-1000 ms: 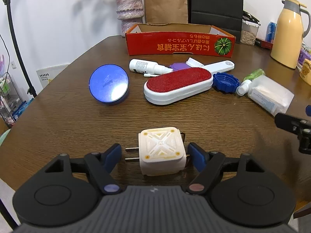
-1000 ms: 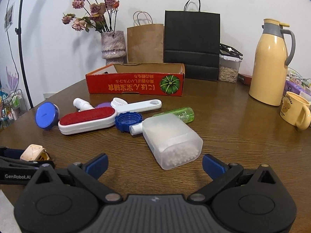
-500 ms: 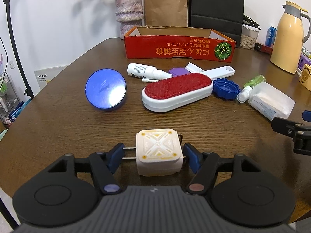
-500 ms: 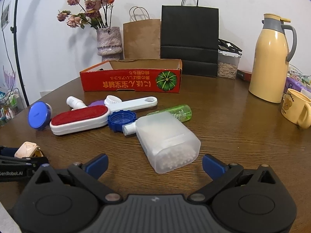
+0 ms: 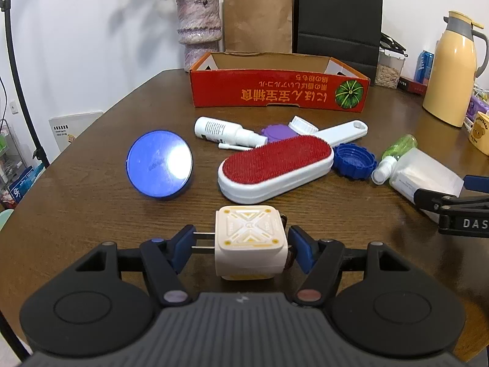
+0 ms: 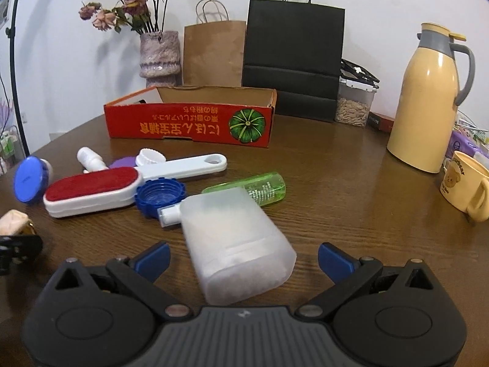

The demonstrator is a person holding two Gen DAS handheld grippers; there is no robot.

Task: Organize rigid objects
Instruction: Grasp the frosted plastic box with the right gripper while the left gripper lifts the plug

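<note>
A: Well, what has the left gripper (image 5: 241, 244) got?

B: The cream charger plug (image 5: 251, 241). Its blue fingers (image 5: 183, 246) are drawn in narrow on it: the one at 9 o'clock meets the tips of the two metal prongs, the one at 3 o'clock sits against the plug's other side. The plug is down at the near edge of the brown desk (image 5: 91, 208).

A: And the right gripper (image 6: 244, 258)?

B: Its fingers (image 6: 154, 258) stand wide apart. The frosted plastic box (image 6: 235, 244) lies on the desk between them, untouched on both sides, its near end toward the camera.

A: What lies beyond the plug?

B: At 12 o'clock, the lint brush (image 5: 276, 165) with its red pad and white handle. At 10 o'clock from the plug, a round blue lid (image 5: 159, 164) propped on edge. A white spray bottle (image 5: 226, 131) lies past the brush, beside a purple disc (image 5: 276, 131).

A: Around the frosted box?

B: A blue ribbed cap (image 6: 160, 197) at about 10 o'clock, touching the brush. A green bottle (image 6: 253, 187) lies behind the box at 12 o'clock, its white nozzle poking out beside the cap.

A: The destination?

B: The red cardboard box (image 6: 189, 122) sits open toward the back of the desk, well apart from both grippers.
</note>
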